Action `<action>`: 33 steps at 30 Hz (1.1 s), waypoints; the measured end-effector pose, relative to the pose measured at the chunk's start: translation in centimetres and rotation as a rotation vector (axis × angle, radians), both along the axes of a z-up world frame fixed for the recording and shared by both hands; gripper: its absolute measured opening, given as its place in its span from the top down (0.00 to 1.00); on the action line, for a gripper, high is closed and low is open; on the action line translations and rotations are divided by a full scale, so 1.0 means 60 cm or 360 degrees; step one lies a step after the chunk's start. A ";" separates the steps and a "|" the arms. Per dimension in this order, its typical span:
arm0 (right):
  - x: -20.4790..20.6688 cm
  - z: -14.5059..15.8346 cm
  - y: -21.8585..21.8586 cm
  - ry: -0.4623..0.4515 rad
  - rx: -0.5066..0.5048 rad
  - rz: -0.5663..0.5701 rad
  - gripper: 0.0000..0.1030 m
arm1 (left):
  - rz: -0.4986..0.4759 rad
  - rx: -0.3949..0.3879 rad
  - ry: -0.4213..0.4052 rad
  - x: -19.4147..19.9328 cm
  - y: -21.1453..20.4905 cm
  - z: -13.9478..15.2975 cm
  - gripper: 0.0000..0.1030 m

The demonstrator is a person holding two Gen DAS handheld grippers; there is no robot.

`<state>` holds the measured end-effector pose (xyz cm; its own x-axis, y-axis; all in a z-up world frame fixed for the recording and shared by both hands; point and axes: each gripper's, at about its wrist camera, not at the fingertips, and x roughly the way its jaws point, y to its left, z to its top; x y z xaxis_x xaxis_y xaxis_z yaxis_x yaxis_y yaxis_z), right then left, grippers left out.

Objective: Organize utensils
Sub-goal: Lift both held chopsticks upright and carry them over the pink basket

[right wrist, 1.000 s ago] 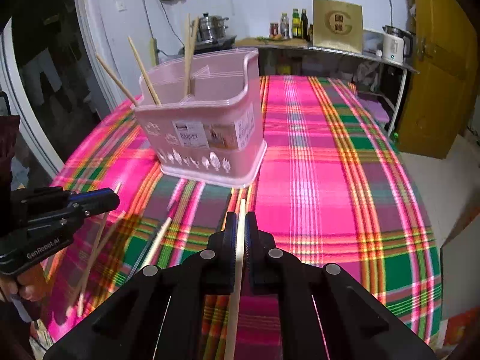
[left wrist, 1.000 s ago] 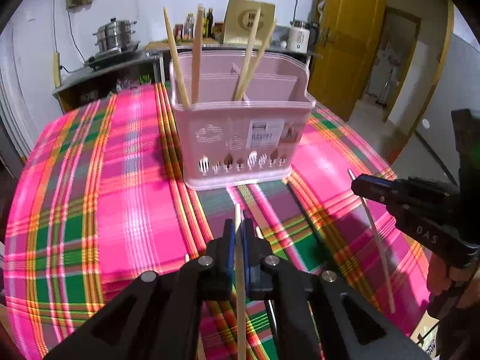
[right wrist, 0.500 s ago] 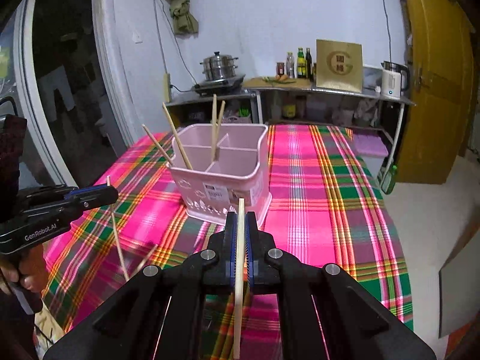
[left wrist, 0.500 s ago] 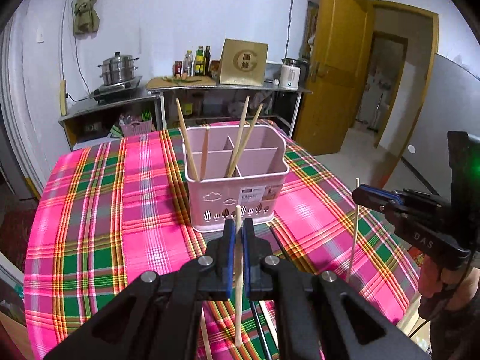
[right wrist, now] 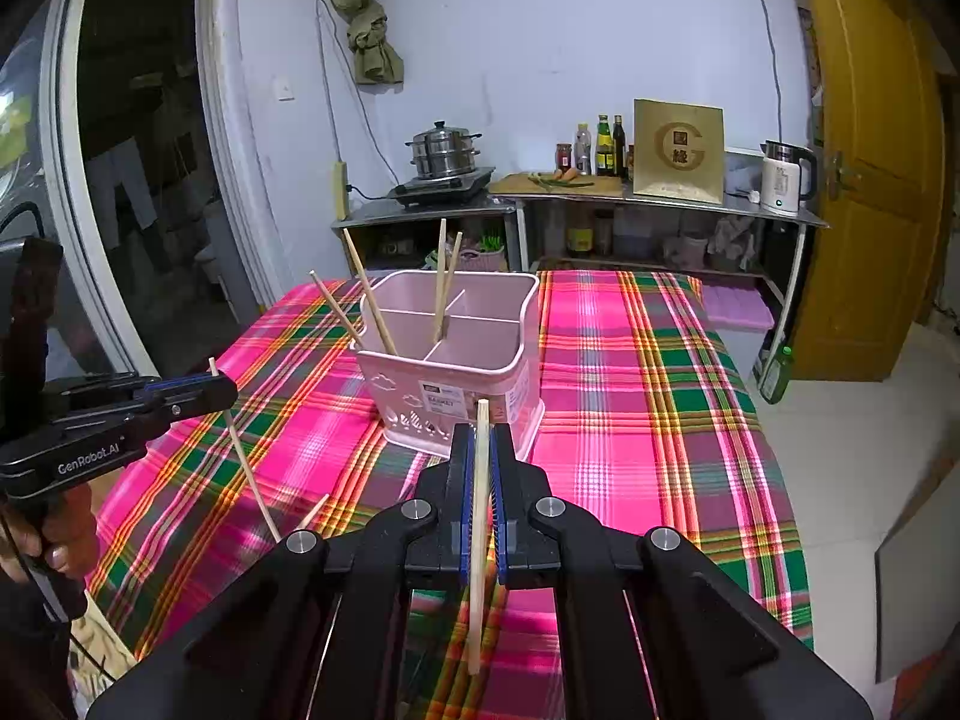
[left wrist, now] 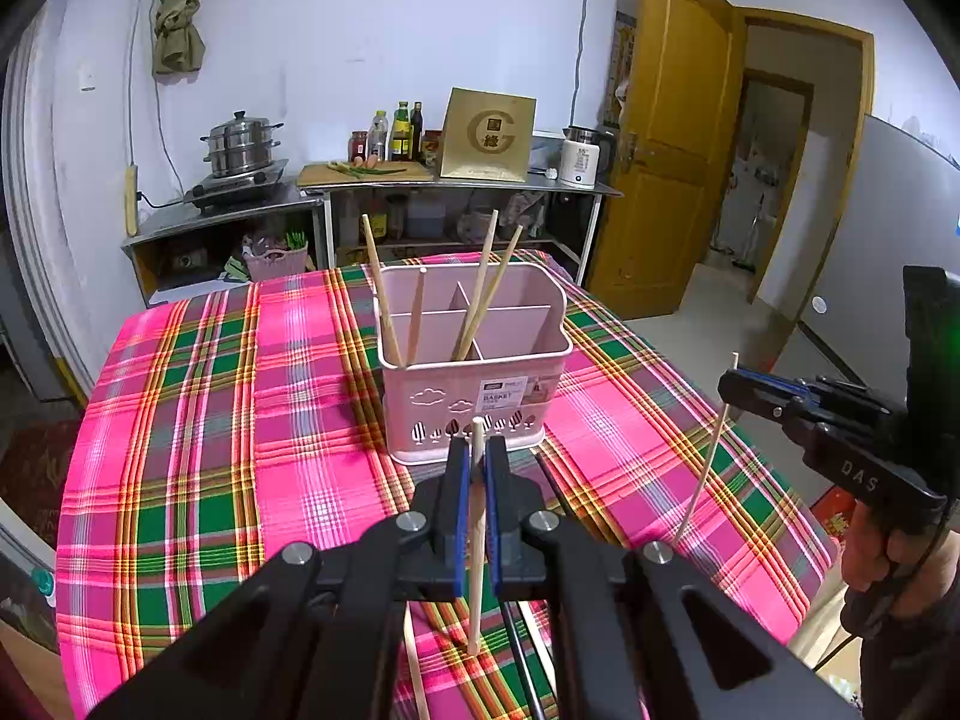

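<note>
Near side of basket (left wrist: 474, 360), on plaid table (left wrist: 180, 420): both grippers raised, each clamped on one chopstick.
- Basket: pink, four compartments, upright mid-table; four chopsticks already leaning in compartments at its left and middle.
- Left gripper (left wrist: 474, 468): jaws closed on left chopstick (left wrist: 476, 570), roughly upright, tip well short of basket.
- Right gripper (right wrist: 480, 456): jaws closed on right chopstick (right wrist: 478, 540), likewise upright.
- Loose sticks lie on cloth below grippers.
- Judgement: carry each over rim, keep stick vertical, lower tip inside compartment before release; one hand at a time avoids clash.
</note>
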<state>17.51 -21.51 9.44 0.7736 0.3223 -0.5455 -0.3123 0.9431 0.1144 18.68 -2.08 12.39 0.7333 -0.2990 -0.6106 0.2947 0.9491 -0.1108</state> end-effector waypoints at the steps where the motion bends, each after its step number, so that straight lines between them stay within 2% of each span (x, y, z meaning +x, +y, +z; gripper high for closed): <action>1: -0.001 0.002 -0.001 -0.0003 -0.0001 0.0000 0.95 | 0.0000 -0.0002 -0.0002 -0.001 0.001 0.002 0.95; 18: 0.000 0.049 0.017 -0.0101 -0.0008 0.0046 0.95 | -0.0018 -0.0006 -0.0050 0.005 0.003 0.049 0.95; 33: 0.040 0.113 0.063 -0.0200 0.0015 0.0141 0.95 | -0.0002 -0.0046 -0.0116 0.065 0.015 0.140 0.95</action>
